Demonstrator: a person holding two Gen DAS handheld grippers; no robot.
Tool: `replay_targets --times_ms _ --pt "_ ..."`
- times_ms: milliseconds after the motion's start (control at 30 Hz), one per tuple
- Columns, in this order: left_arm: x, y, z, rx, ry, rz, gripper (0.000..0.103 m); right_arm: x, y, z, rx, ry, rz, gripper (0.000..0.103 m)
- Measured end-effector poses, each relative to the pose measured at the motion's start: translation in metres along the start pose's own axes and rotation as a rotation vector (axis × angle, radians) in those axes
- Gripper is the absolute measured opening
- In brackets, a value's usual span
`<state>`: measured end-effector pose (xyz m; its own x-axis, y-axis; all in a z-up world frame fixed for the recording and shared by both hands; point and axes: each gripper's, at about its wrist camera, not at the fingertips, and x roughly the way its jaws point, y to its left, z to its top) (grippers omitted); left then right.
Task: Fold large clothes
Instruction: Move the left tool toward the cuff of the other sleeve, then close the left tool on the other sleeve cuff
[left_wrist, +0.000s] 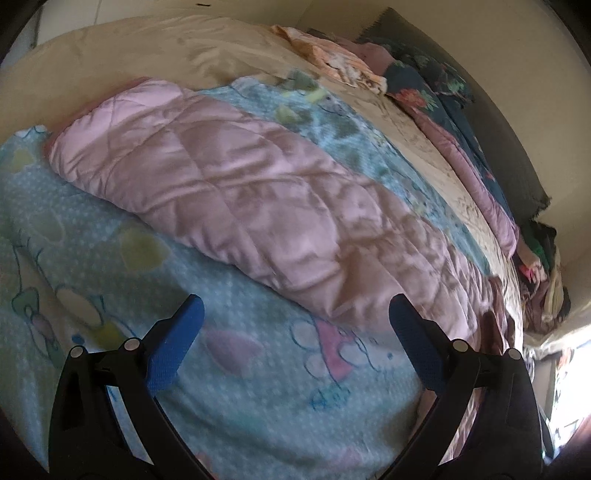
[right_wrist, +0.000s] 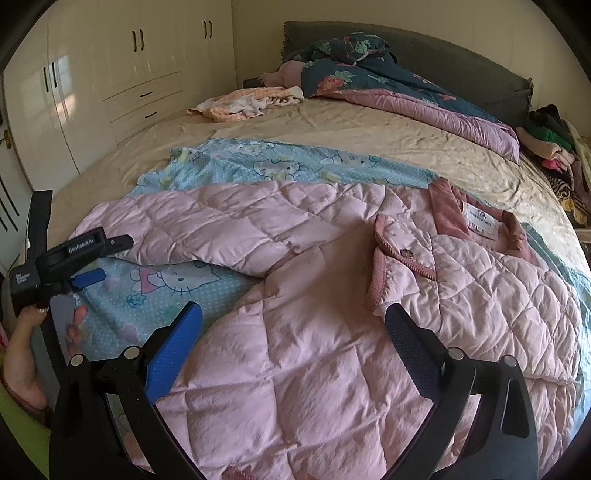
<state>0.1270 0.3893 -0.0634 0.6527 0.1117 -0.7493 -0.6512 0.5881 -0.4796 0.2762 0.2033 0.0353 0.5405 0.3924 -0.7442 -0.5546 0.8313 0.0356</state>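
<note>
Left gripper (left_wrist: 295, 314) jaws spread wide, nothing between blue pads (left_wrist: 173, 347); hovers over blue cartoon-print blanket (left_wrist: 240, 387) just short of pink quilted jacket's sleeve (left_wrist: 221, 192).

Right gripper (right_wrist: 293, 321) jaws also released, empty, above jacket body.

Pink quilted jacket (right_wrist: 314, 332) lies spread on blanket at near edge of bed (right_wrist: 351, 125), collar (right_wrist: 476, 218) toward right edge, sleeve out toward left edge.

Rumpled peach cloth (right_wrist: 247, 101) and dark floral duvet (right_wrist: 369, 77) near headboard end. Clothes pile (right_wrist: 554, 155) past right edge.
</note>
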Motion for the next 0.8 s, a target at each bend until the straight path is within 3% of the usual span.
replay_targets --times_ms 300,533,567,700,800 --pt "0.013 0.035 0.037 -0.146 -0.057 0.04 0.094 -0.001 -0.021 -0.008 0.049 -0.006 -0.017 0.099" --pt "0.019 0.047 0.056 -0.176 -0.087 0.066 0.092 -0.006 -0.046 -0.014 0.101 -0.012 -0.034 0.099" --pt "0.019 0.046 0.056 -0.174 -0.092 0.078 0.084 -0.008 -0.049 -0.015 0.106 -0.015 -0.039 0.099" --pt "0.009 0.042 0.059 -0.147 -0.131 0.097 0.034 -0.015 -0.06 -0.018 0.131 -0.028 -0.044 0.099" --pt "-0.005 0.037 0.064 -0.139 -0.155 0.041 0.021 -0.021 -0.067 -0.021 0.147 -0.037 -0.045 0.099"
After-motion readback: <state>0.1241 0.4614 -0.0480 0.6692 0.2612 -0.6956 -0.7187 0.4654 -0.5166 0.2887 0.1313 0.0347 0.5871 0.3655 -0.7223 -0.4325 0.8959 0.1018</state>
